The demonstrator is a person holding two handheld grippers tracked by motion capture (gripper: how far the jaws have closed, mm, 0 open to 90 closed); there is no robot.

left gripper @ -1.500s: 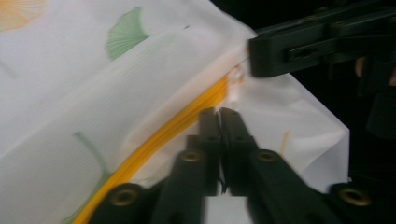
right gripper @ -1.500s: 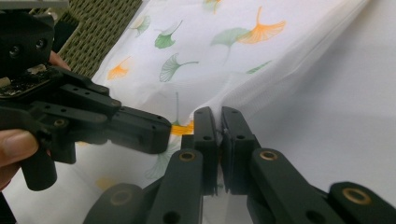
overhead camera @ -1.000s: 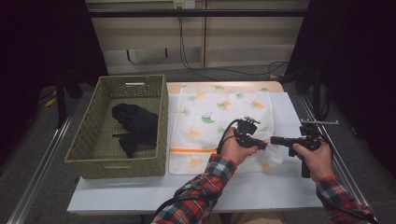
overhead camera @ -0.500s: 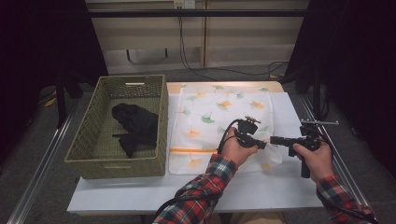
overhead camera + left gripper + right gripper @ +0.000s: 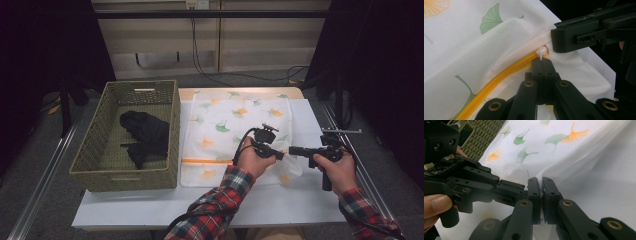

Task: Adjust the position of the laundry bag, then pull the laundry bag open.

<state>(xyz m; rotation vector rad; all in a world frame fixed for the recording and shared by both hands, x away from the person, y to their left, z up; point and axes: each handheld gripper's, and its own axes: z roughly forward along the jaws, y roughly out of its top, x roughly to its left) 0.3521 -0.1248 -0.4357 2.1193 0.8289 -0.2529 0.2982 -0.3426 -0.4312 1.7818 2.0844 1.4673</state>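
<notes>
Left gripper (image 5: 543, 60) clenched on the small white zipper pull (image 5: 541, 53) of the white ginkgo-print mesh laundry bag (image 5: 235, 127) lying on the table; right gripper (image 5: 541, 187) pinches the bag's corner. Risk: pull slips out (tiny tab), or fabric bunches and jams the yellow zipper (image 5: 506, 72).

I see a white mesh bag (image 5: 235, 135) with green and orange ginkgo leaves, flat on the table beside the basket. Its yellow zipper (image 5: 506, 72) runs along the near end; the white pull (image 5: 541, 53) sits at the raised right corner, cloth bunched there.
</notes>
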